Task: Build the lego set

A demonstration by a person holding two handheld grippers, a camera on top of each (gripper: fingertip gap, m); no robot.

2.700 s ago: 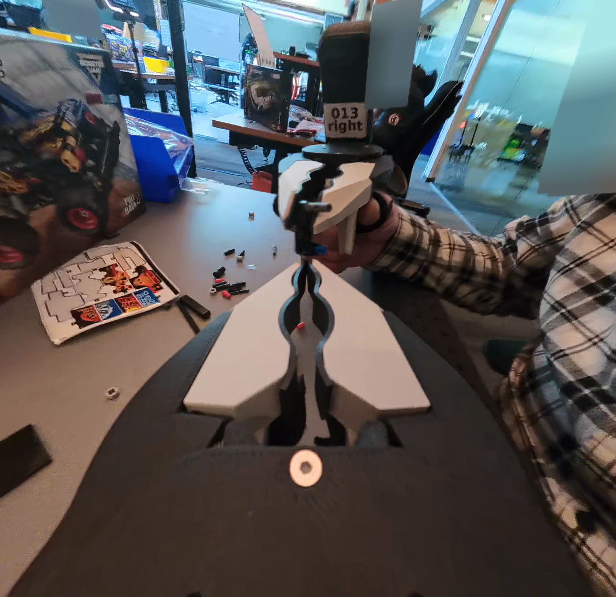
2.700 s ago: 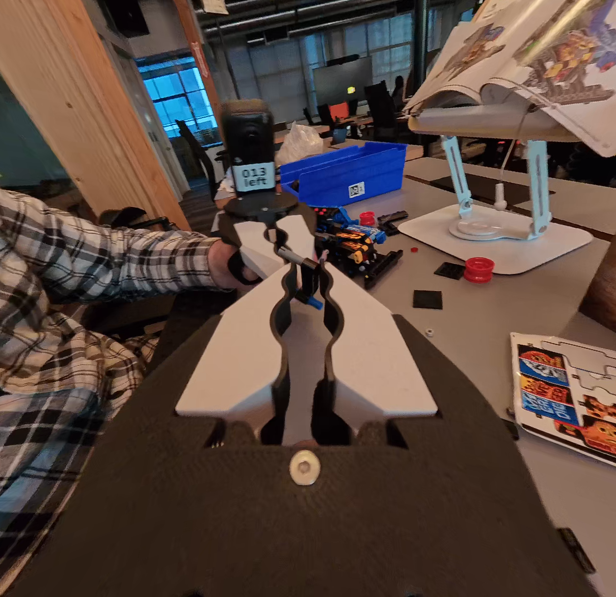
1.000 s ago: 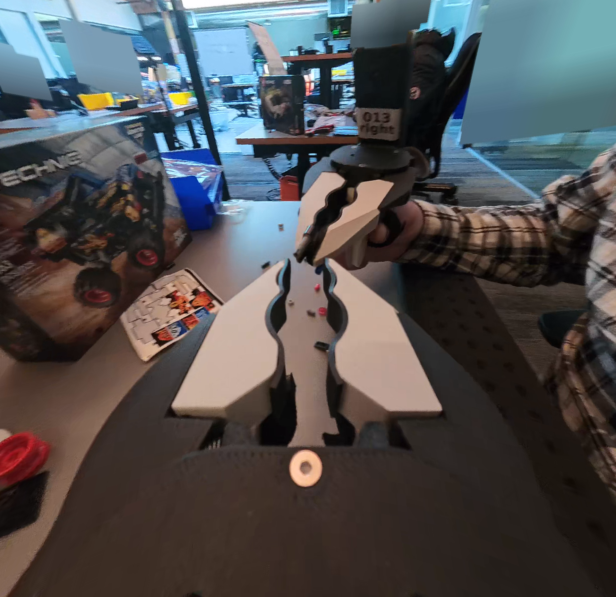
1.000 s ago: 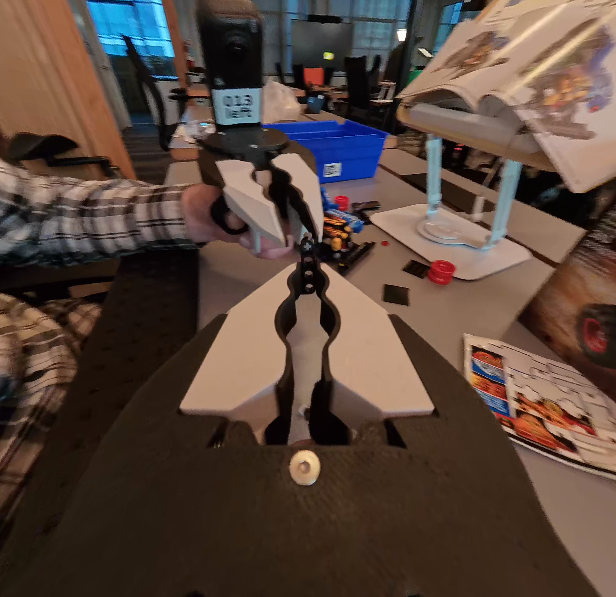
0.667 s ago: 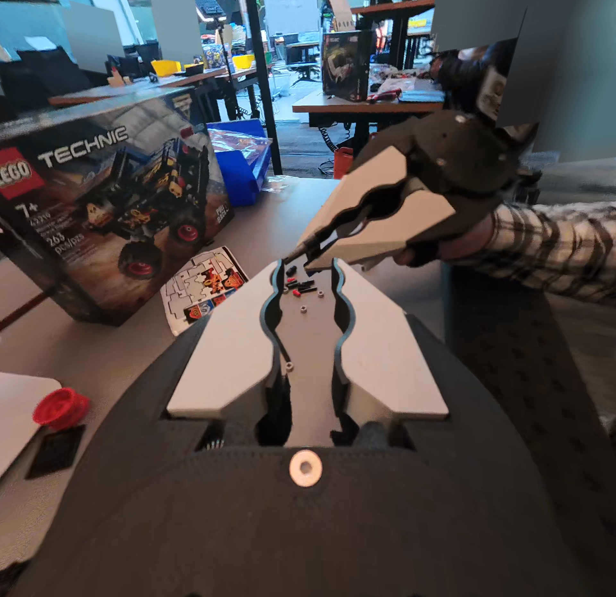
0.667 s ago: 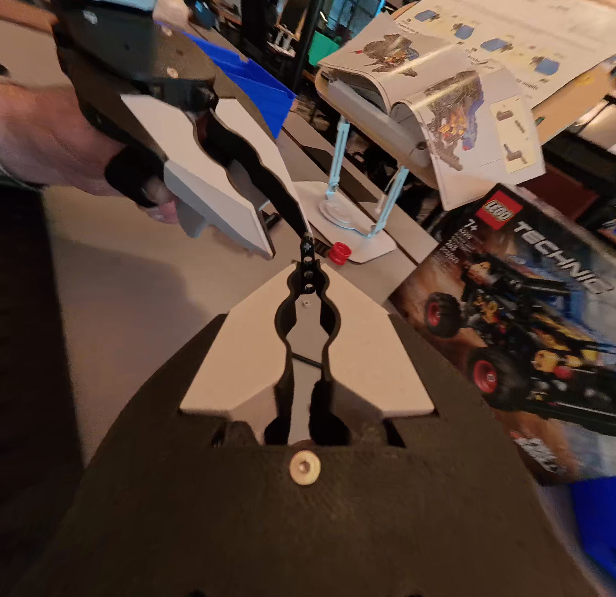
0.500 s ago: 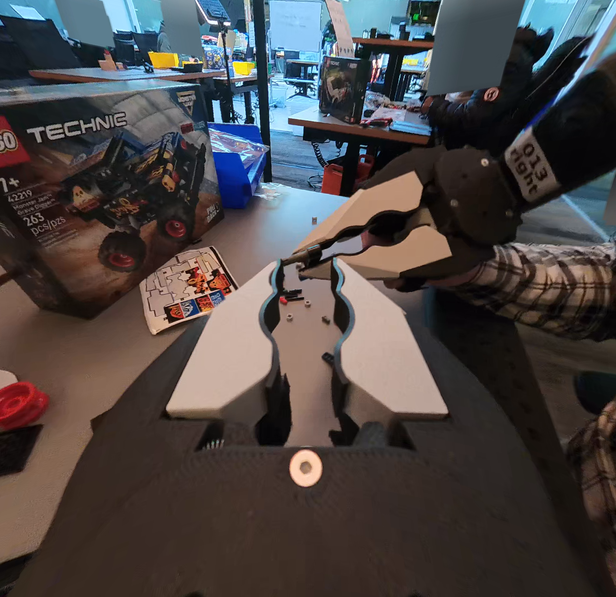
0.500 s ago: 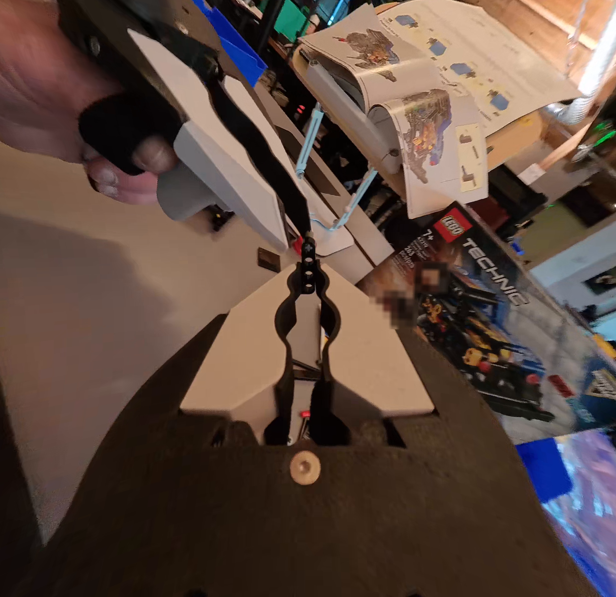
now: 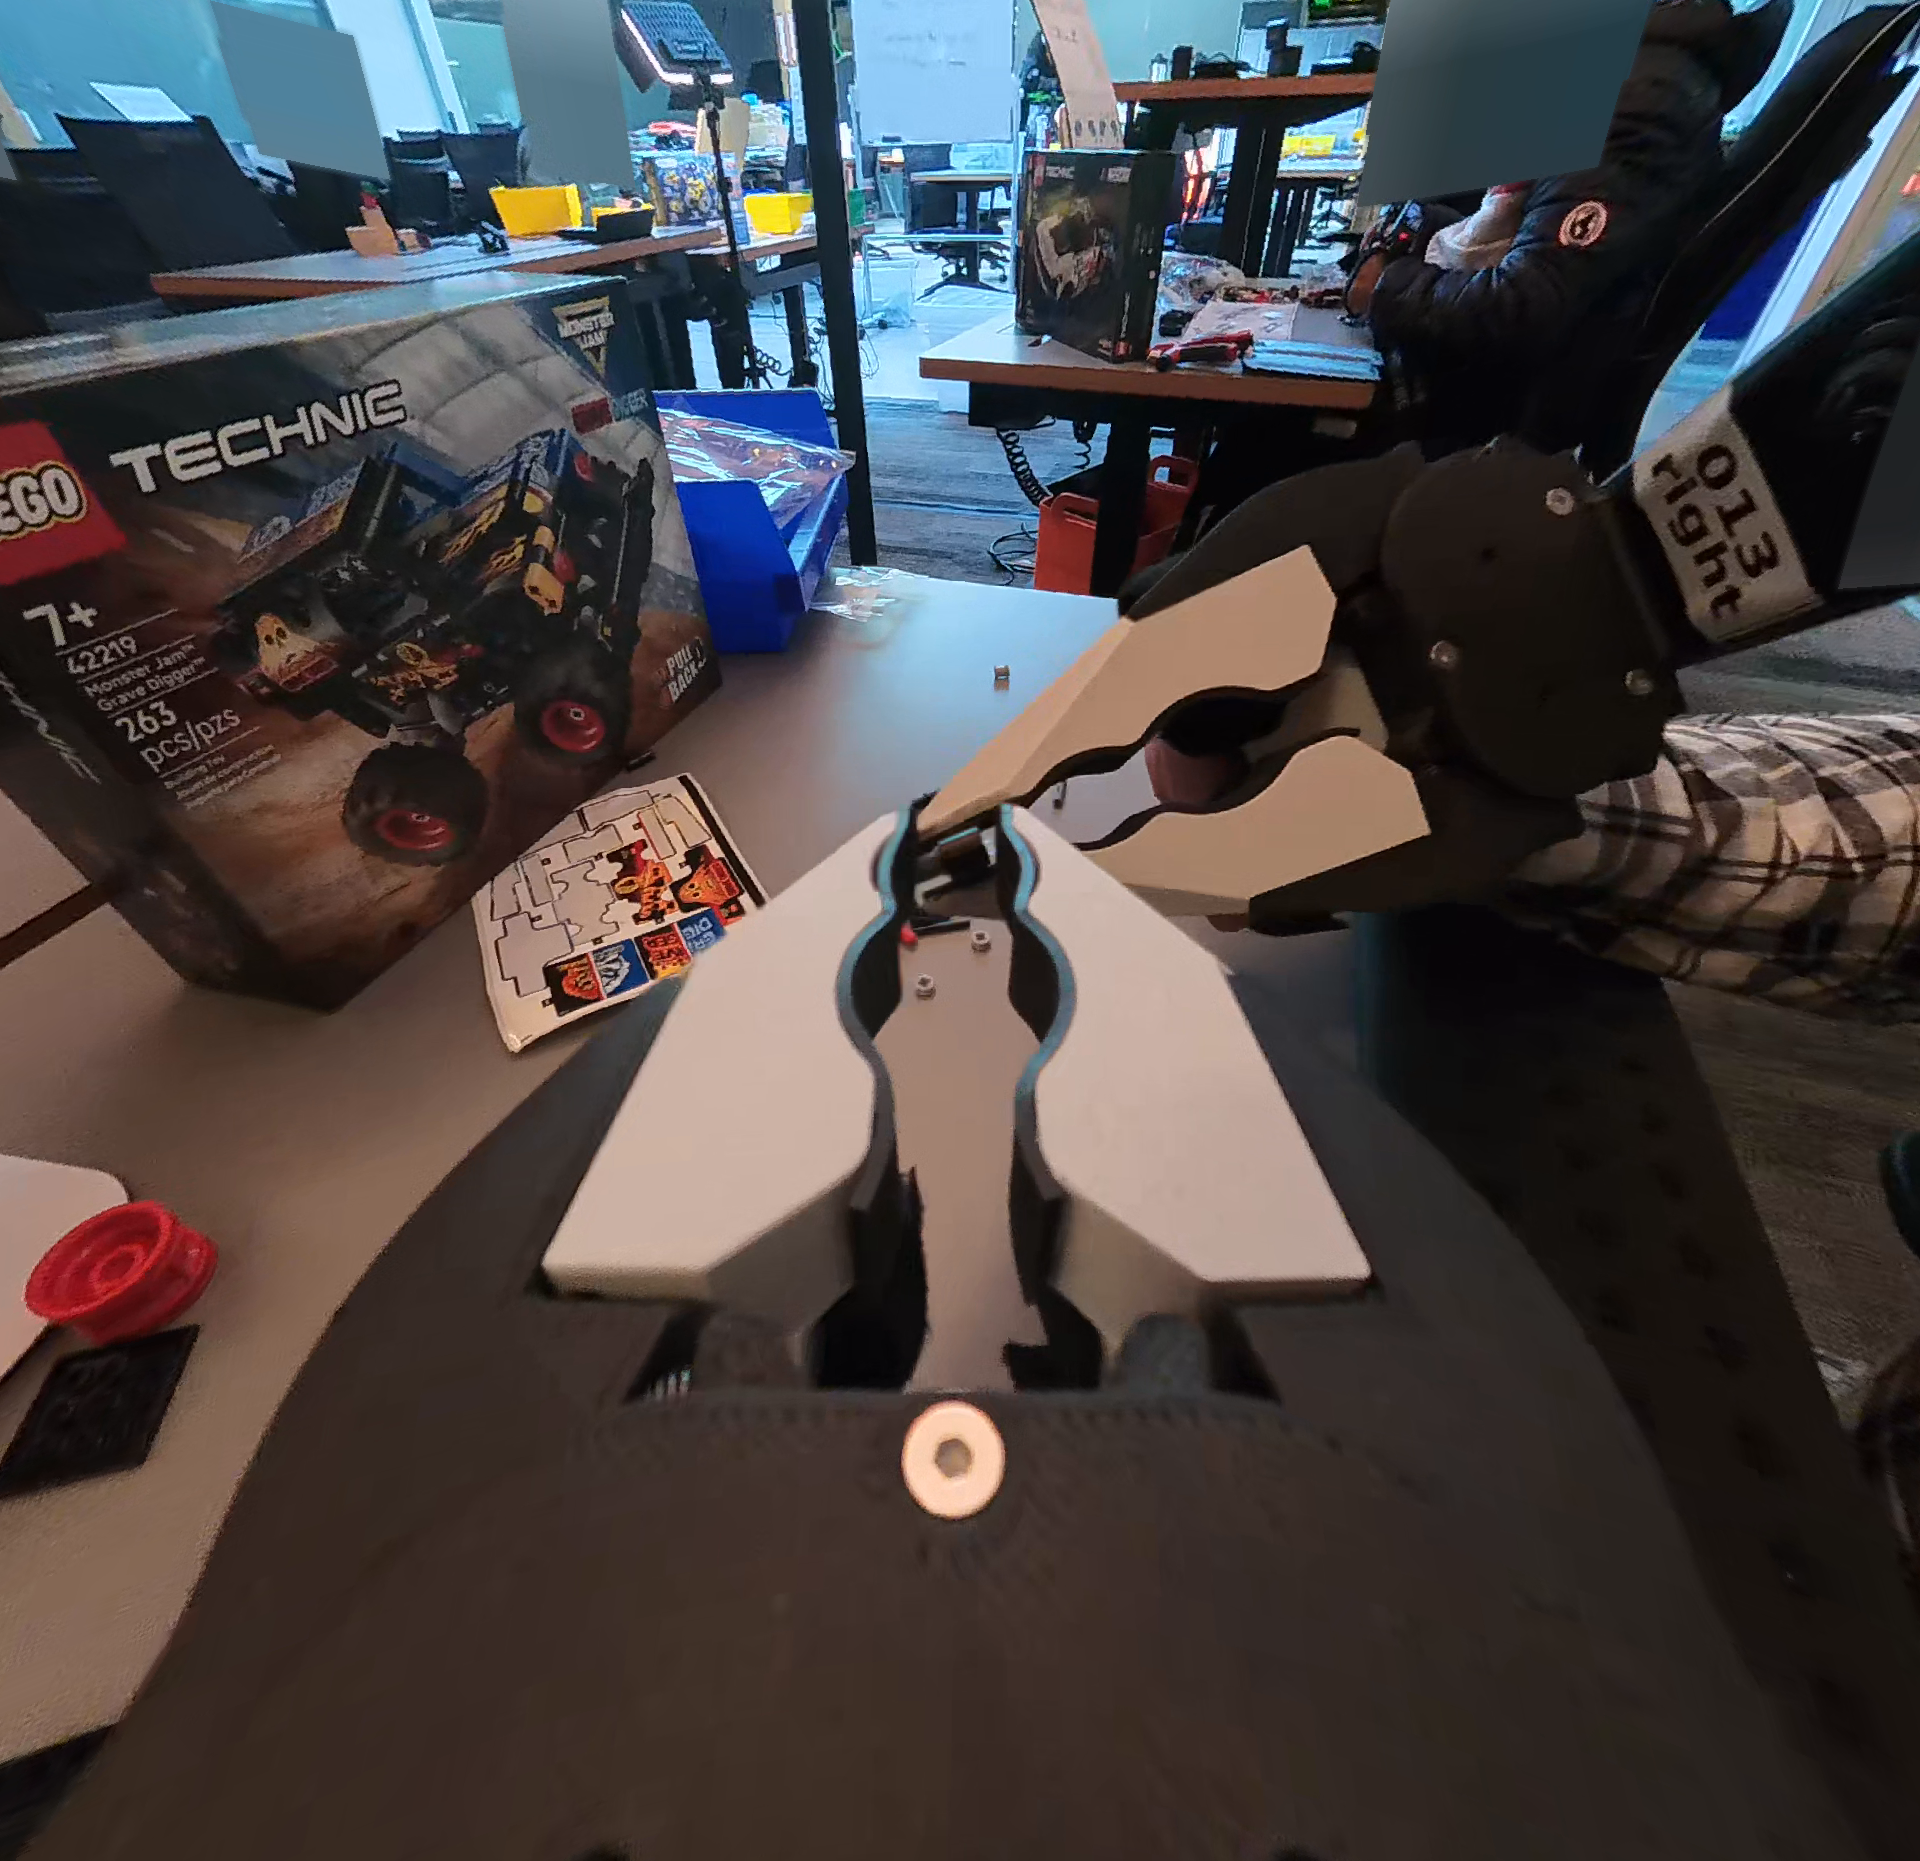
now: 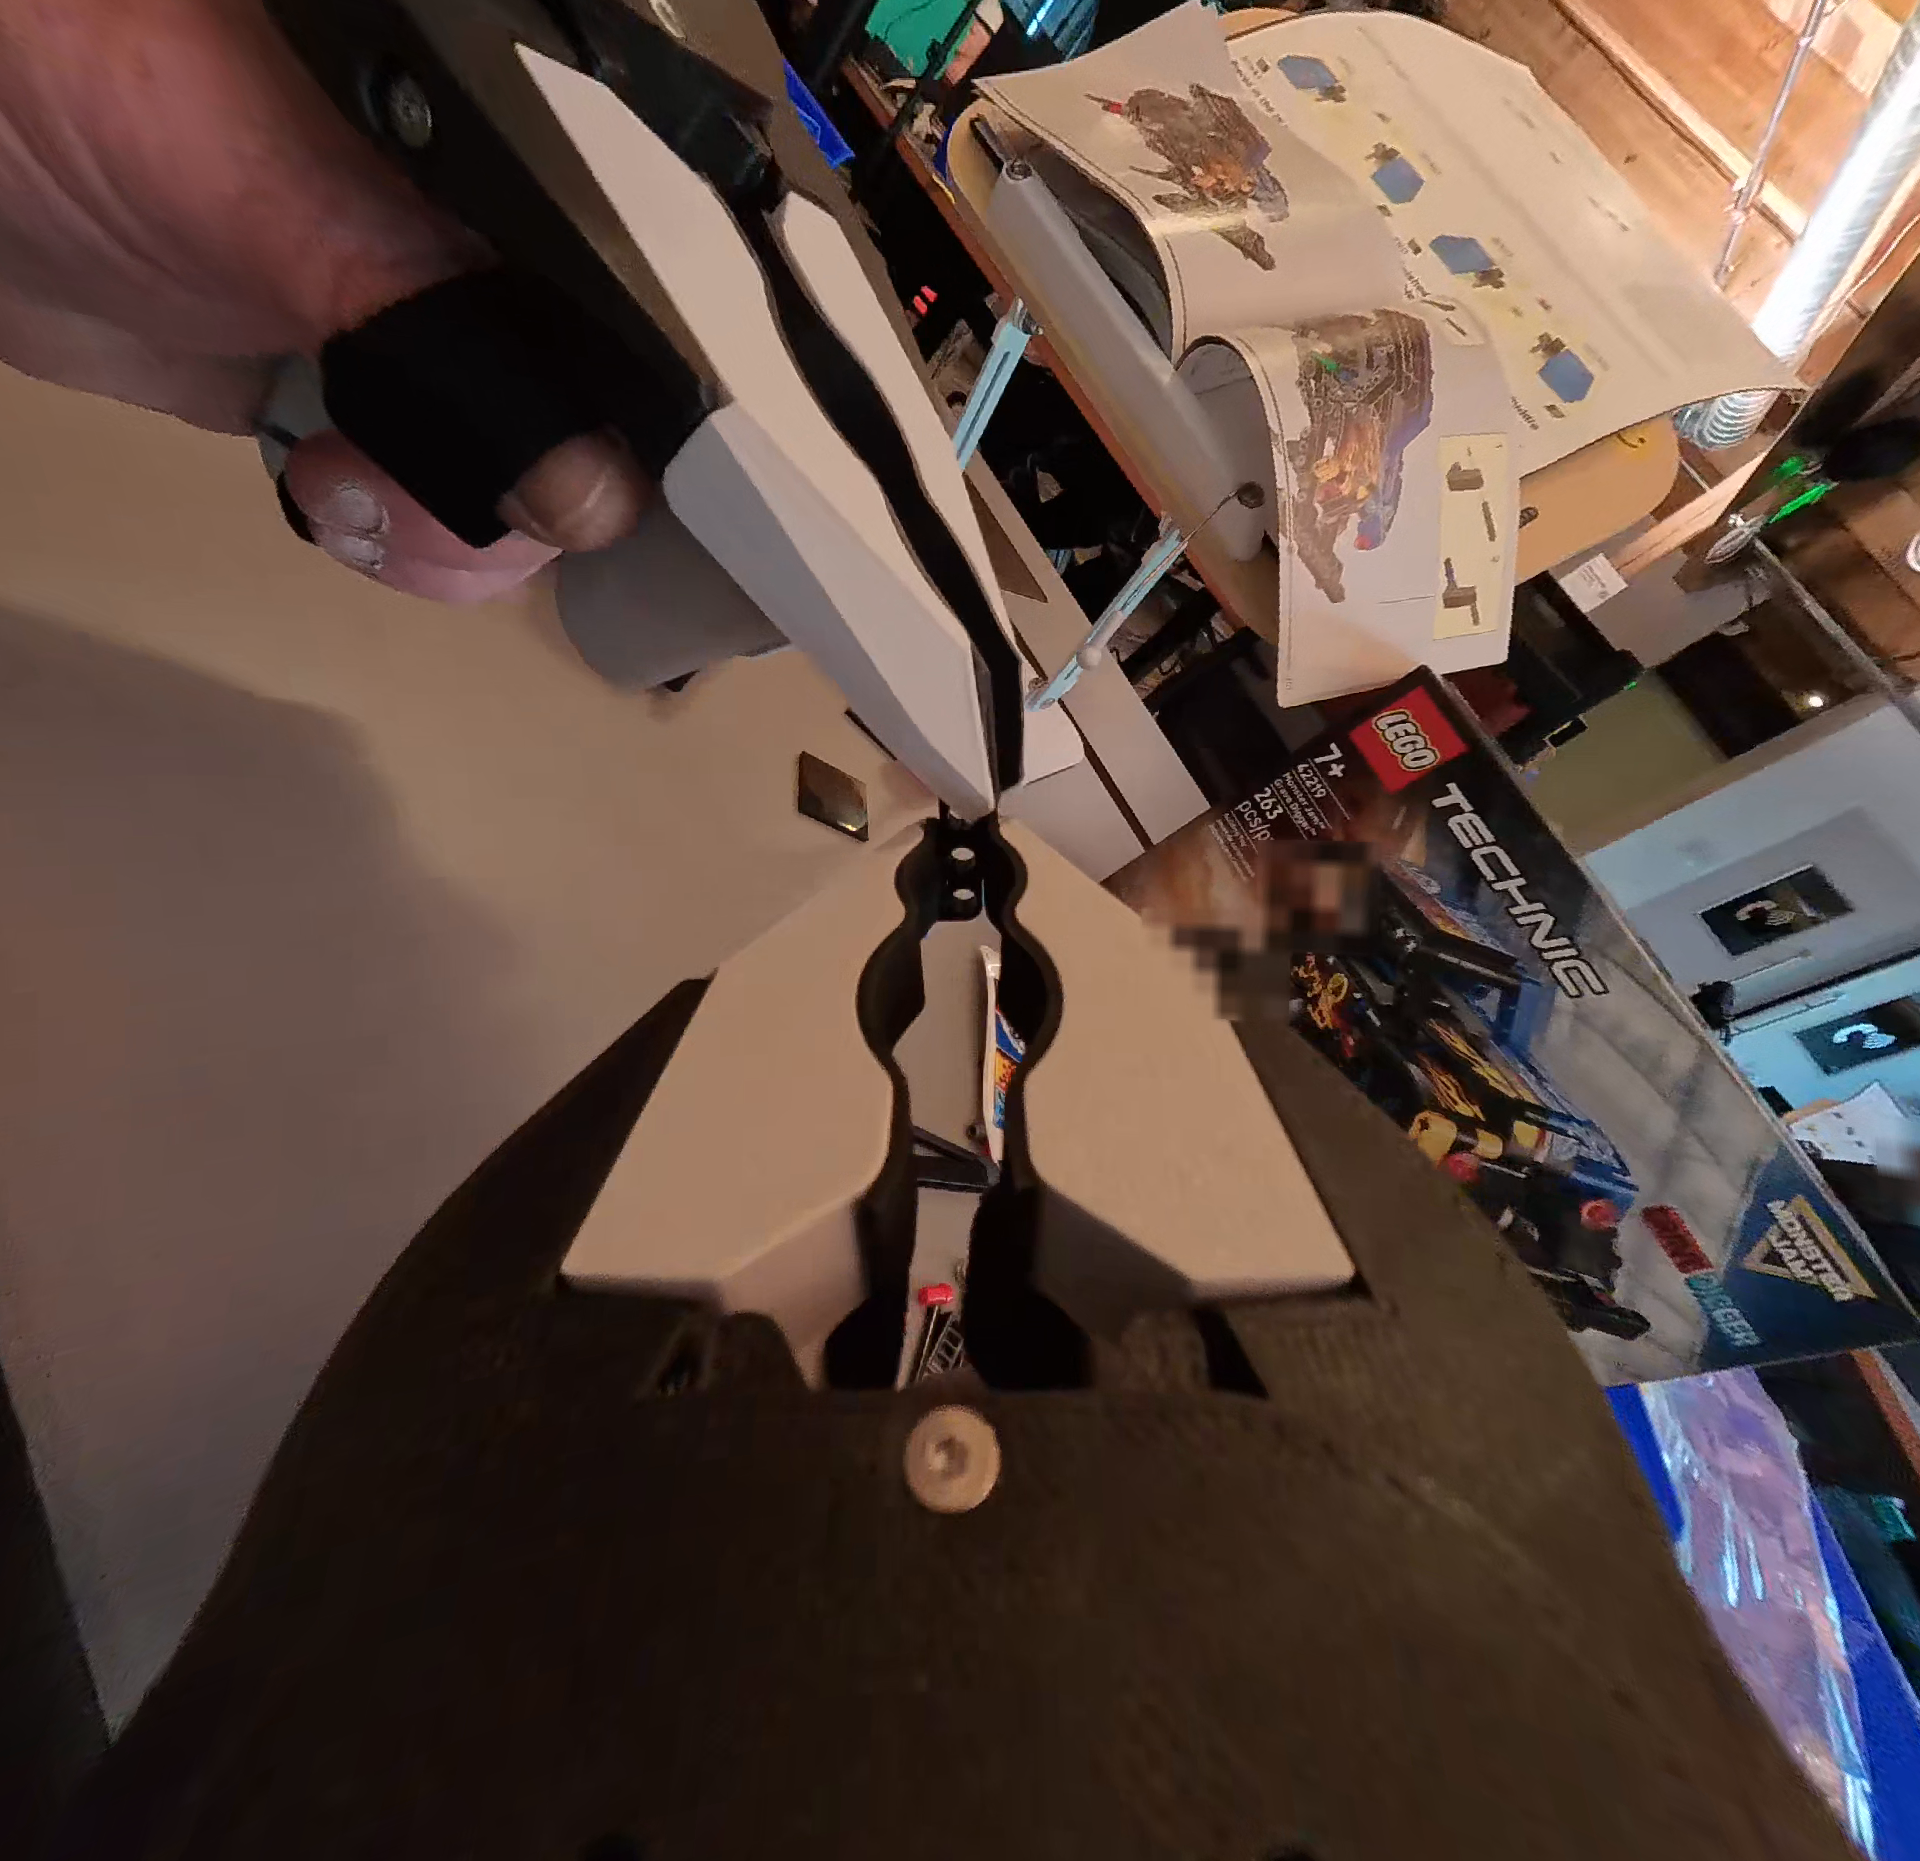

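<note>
Surface point(image 9: 260, 1105): grey, carries everything listed.
Box point(image 9: 312, 606): stands at the far left of the surface.
Manual point(image 10: 1351, 284): open on a stand, behind the box in your right view.
Sticker sheet point(image 9: 613, 918): flat, just in front of the box.
Your left gripper point(image 9: 958, 835): fingers spread apart, holding nothing.
Your right gripper point(image 10: 961, 861): clamped on a black beam point(image 10: 961, 876), its tip between the left gripper's tips.
Red wheel point(image 9: 120, 1271): near left.
Loose small parts point(image 9: 951, 959): beneath the grippers.
</note>
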